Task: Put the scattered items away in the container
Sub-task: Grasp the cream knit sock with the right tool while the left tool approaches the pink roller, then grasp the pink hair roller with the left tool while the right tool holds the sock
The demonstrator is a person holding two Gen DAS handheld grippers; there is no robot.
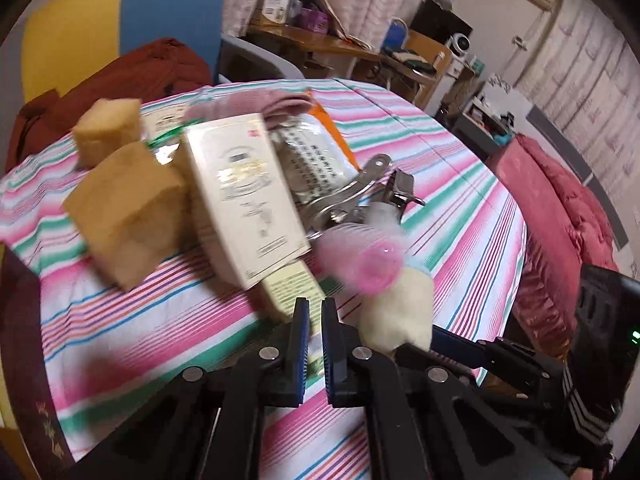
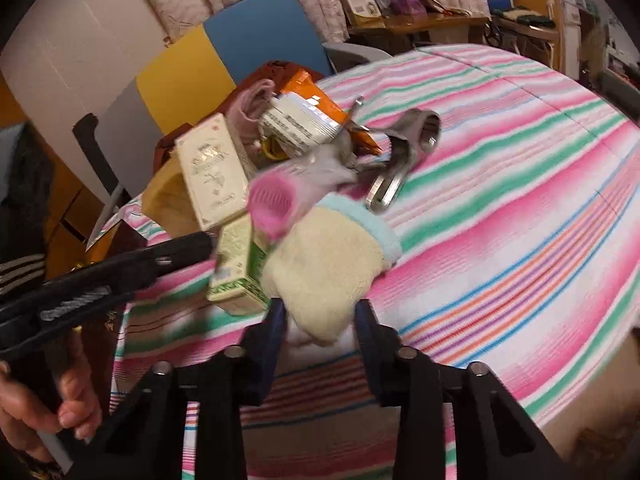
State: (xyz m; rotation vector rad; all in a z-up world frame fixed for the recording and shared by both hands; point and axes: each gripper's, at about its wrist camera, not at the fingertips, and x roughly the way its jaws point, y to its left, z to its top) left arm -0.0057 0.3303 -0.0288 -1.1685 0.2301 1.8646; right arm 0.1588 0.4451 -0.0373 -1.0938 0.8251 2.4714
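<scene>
A cream fluffy sock with a light blue cuff [image 2: 324,268] lies on the striped tablecloth [image 2: 500,208], beside a pink hair roller [image 2: 270,204]. My right gripper [image 2: 320,314] is open, one finger on each side of the sock's toe end. In the left wrist view my left gripper [image 1: 315,314] has its fingers almost together, tips at the near end of a small green and cream box [image 1: 290,286]. The sock [image 1: 400,308] and blurred roller [image 1: 378,266] lie just right of it. No container shows in either view.
A heap sits behind: a tall cream box [image 1: 244,192], tan sponge blocks [image 1: 124,216], an orange and white packet [image 2: 304,120], pink cloth [image 1: 276,102] and a metal hand press [image 2: 404,152]. A blue and yellow chair [image 1: 120,20] stands beyond the table. A hand [image 2: 52,400] holds the left gripper.
</scene>
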